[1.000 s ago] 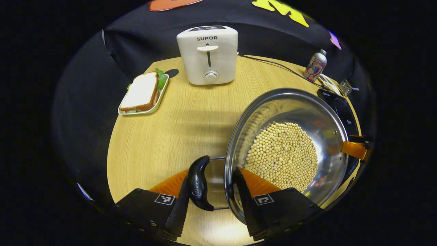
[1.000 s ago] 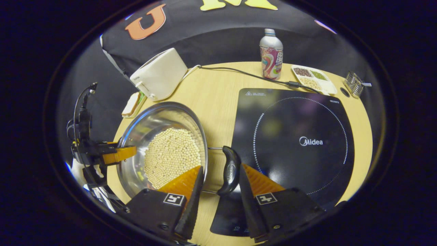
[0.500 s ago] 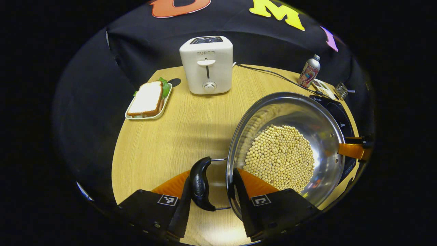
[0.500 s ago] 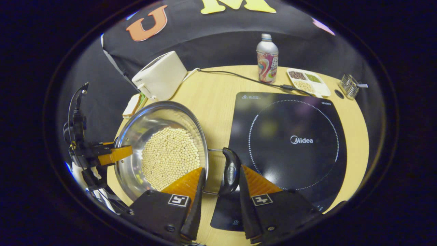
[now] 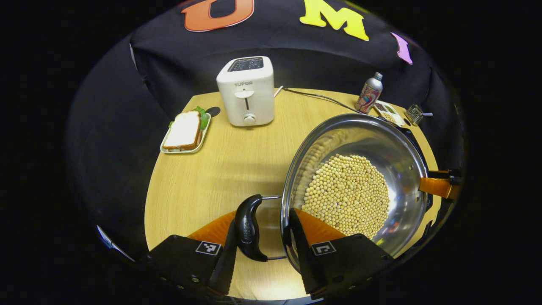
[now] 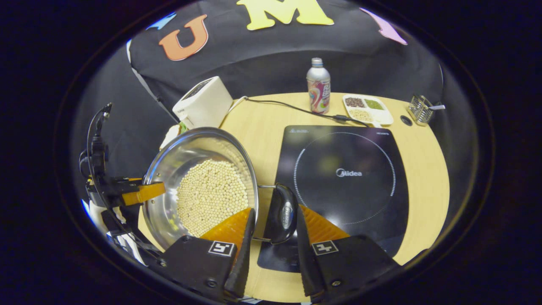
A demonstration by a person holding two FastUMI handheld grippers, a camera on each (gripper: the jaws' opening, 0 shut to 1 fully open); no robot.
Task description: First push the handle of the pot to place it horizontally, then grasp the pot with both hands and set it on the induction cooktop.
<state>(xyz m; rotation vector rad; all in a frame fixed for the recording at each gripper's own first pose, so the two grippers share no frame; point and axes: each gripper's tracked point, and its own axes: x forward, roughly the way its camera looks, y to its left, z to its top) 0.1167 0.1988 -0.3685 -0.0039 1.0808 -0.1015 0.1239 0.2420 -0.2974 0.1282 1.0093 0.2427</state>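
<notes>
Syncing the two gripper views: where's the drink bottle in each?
Left gripper view: bottle small at upper right, at the table's far edge beyond the pot.
Right gripper view: bottle top centre, behind the induction cooktop.
Shared landmark: the white toaster.

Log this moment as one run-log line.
left tongs: shut on handle | right tongs: shut on handle | pot: off cooktop
</notes>
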